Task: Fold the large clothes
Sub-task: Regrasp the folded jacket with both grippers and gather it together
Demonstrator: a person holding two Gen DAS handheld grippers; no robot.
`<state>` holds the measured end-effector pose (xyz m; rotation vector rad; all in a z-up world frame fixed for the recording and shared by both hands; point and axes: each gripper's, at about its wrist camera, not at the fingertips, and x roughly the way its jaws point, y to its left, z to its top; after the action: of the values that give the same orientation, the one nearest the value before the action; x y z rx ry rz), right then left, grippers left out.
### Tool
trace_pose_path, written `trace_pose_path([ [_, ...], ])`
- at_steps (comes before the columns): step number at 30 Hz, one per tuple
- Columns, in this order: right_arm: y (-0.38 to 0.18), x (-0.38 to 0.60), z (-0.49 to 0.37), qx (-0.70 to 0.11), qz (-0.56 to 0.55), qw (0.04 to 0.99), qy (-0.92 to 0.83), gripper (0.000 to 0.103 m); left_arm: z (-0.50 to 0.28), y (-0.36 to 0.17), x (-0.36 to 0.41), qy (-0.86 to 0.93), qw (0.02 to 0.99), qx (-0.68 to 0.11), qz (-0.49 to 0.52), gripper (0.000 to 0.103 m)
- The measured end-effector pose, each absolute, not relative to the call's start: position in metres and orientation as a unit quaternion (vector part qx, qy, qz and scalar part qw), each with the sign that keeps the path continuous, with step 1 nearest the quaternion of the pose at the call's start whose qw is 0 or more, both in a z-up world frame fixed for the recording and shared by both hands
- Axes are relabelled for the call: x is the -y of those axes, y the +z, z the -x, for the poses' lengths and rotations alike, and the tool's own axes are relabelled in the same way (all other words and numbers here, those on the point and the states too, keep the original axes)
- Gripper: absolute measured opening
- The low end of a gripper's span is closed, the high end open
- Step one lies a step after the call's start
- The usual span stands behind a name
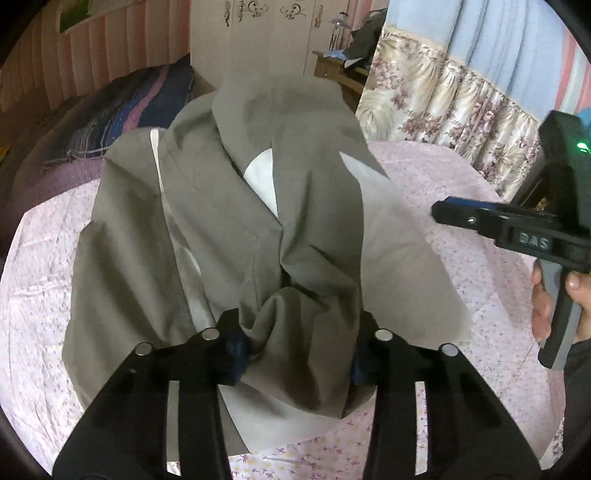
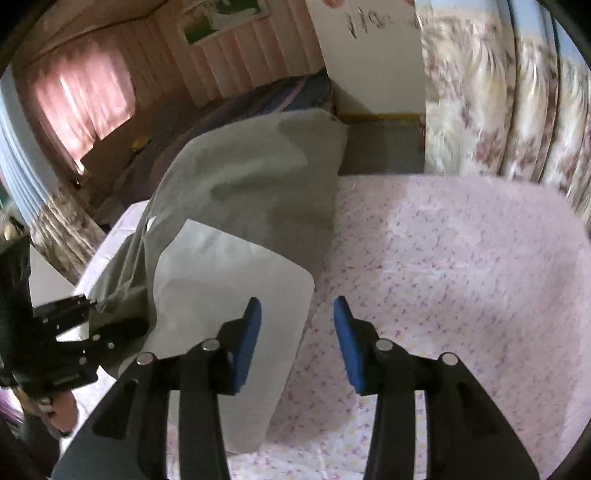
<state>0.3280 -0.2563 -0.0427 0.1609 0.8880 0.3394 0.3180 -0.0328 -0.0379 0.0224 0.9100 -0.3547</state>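
A large grey garment (image 1: pixel 229 221) with white lining lies bunched on the pink floral bed sheet (image 1: pixel 461 229). My left gripper (image 1: pixel 299 347) is shut on a gathered fold of the grey garment near its front end and holds it lifted. It shows in the right wrist view (image 2: pixel 92 325) at the left, with cloth in its jaws. My right gripper (image 2: pixel 297 343) is open and empty, its blue pads (image 2: pixel 247 343) over the garment's white part (image 2: pixel 229 295) and the sheet. It also shows in the left wrist view (image 1: pixel 454 214) at the right, beside the garment.
A floral curtain (image 1: pixel 443 110) hangs behind the bed on the right. A dark striped blanket (image 1: pixel 122 114) lies at the back left. A white wardrobe (image 1: pixel 266 33) and a wooden table (image 1: pixel 340 70) stand behind. The sheet (image 2: pixel 443 277) stretches bare to the right.
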Motion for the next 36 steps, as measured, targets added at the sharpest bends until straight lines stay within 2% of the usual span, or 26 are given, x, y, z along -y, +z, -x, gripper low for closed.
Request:
trace_pose_path([
  [3,-0.057,0.236,-0.337,-0.457,-0.058,0.87,0.176,0.042,-0.314,-0.029,0.032,-0.172,0.888,-0.425,-0.009,0.03],
  [6,-0.059,0.213,-0.335,-0.448,-0.02,0.875,0.184,0.02,-0.31,-0.018,0.03,-0.165,0.896,-0.412,-0.016,0.024],
  [7,-0.056,0.207,-0.333,-0.445,-0.015,0.873,0.197,0.002,-0.31,-0.015,0.03,-0.165,0.897,-0.41,-0.016,0.022],
  [8,-0.053,0.203,-0.332,-0.443,-0.011,0.873,0.202,0.001,-0.308,-0.008,0.03,-0.168,0.9,-0.402,-0.018,0.021],
  [12,-0.034,0.188,-0.328,-0.414,0.005,0.889,0.197,0.004,-0.294,0.023,0.021,-0.157,0.921,-0.357,-0.025,0.019],
  [16,-0.012,0.167,-0.323,-0.388,0.022,0.899,0.202,0.004,-0.281,0.028,-0.012,-0.121,0.933,-0.339,-0.02,0.019],
  [21,-0.002,0.135,-0.316,-0.385,0.06,0.896,0.213,0.005,-0.272,-0.002,-0.088,-0.077,0.919,-0.381,0.061,0.019],
  [23,-0.005,0.12,-0.314,-0.385,0.086,0.893,0.214,0.014,-0.268,-0.017,-0.104,-0.073,0.912,-0.394,0.083,0.019],
  [29,-0.027,0.092,-0.317,-0.394,0.153,0.882,0.208,0.014,-0.261,-0.048,-0.116,-0.067,0.908,-0.404,0.093,0.022],
  [36,-0.052,0.08,-0.341,-0.421,0.168,0.867,0.207,0.011,-0.27,-0.078,-0.128,-0.061,0.904,-0.414,0.088,0.028],
])
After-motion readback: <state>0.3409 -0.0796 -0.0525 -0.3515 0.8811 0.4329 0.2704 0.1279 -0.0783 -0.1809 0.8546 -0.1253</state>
